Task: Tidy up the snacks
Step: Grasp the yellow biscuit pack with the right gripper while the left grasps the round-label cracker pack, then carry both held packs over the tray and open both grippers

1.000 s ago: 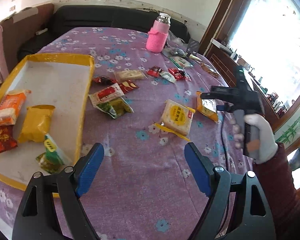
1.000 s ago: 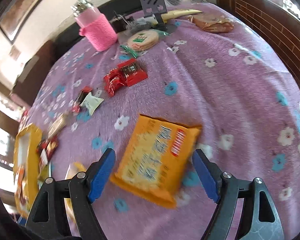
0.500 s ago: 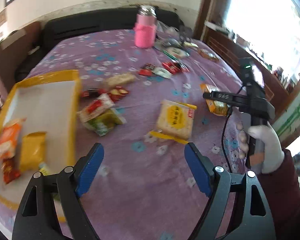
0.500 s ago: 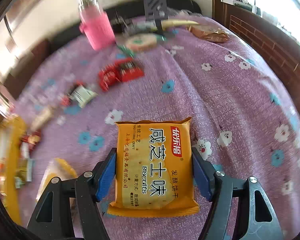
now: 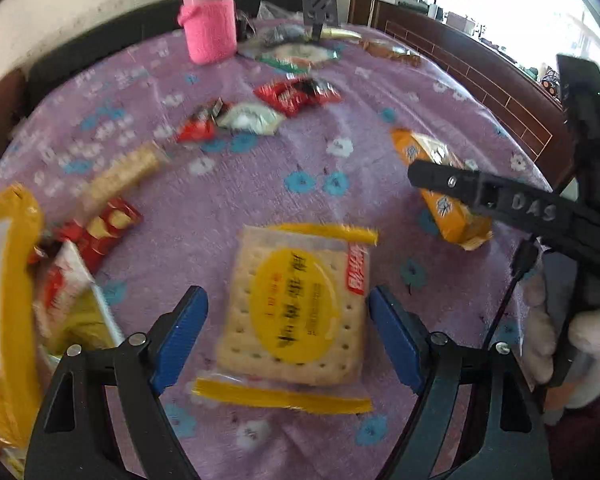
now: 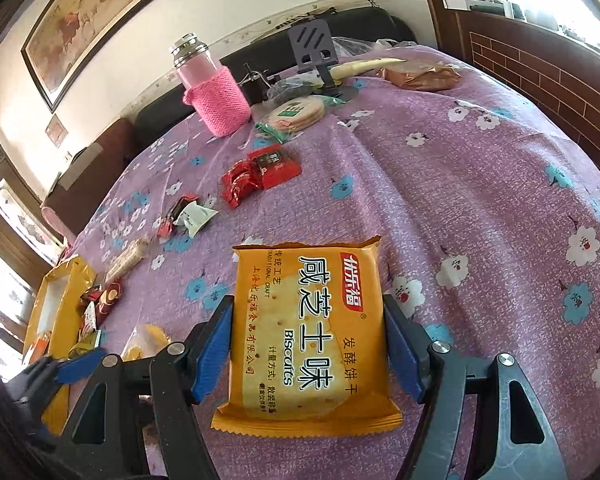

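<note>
My right gripper [image 6: 306, 350] is shut on an orange biscuit packet [image 6: 306, 332], pads pressed to both its sides; the packet [image 5: 440, 184] also shows in the left wrist view under the right gripper. My left gripper [image 5: 286, 340] is open, its blue pads either side of a clear cracker packet with a yellow label [image 5: 300, 308] lying on the purple flowered cloth [image 5: 340, 152], with a gap on the left. The yellow tray [image 5: 16, 264] with snacks lies at the far left; it also shows in the right wrist view [image 6: 60, 308].
Loose snacks lie across the cloth: red wrappers [image 6: 260, 174], a white packet [image 6: 196, 216], a wafer bar [image 6: 128, 258]. A pink-sleeved bottle [image 6: 216, 92], a round cracker pack [image 6: 296, 114] and a phone stand [image 6: 312, 44] stand at the back. A wooden rail [image 6: 540, 40] borders the right.
My left gripper has moved forward and down around the yellow-label cracker packet. My right gripper has closed on the orange biscuit packet and turned to face it squarely.
</note>
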A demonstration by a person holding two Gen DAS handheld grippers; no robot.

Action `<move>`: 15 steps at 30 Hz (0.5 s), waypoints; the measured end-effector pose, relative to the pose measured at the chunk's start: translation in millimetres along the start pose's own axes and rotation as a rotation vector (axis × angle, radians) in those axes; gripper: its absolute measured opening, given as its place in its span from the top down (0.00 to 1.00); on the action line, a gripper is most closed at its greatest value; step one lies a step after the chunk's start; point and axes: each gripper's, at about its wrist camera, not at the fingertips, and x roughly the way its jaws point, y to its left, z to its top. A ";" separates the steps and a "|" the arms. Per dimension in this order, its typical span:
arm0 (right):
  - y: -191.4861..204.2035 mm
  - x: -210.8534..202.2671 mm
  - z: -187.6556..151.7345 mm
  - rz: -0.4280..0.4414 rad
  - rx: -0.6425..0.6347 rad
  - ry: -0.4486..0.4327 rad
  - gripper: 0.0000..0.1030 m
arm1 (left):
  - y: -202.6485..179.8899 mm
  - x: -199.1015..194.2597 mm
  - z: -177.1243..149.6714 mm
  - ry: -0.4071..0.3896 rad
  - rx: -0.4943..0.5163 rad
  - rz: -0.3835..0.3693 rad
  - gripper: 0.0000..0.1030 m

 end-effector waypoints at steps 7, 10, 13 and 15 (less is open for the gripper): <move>1.5 -0.6 -2.2 0.033 0.007 0.004 0.30 | -12.8 -4.8 -9.3 -0.015 0.009 0.042 0.33; 1.6 -1.4 -2.9 0.034 0.008 -0.001 0.30 | -12.0 -17.0 -15.0 -0.037 -0.009 0.044 0.33; 1.7 -2.1 -3.5 0.031 0.007 -0.009 0.30 | -6.0 -41.1 -19.9 -0.081 -0.055 0.041 0.33; 1.9 -2.5 -3.9 0.027 0.004 -0.015 0.30 | 3.0 -58.4 -24.2 -0.109 -0.097 0.027 0.33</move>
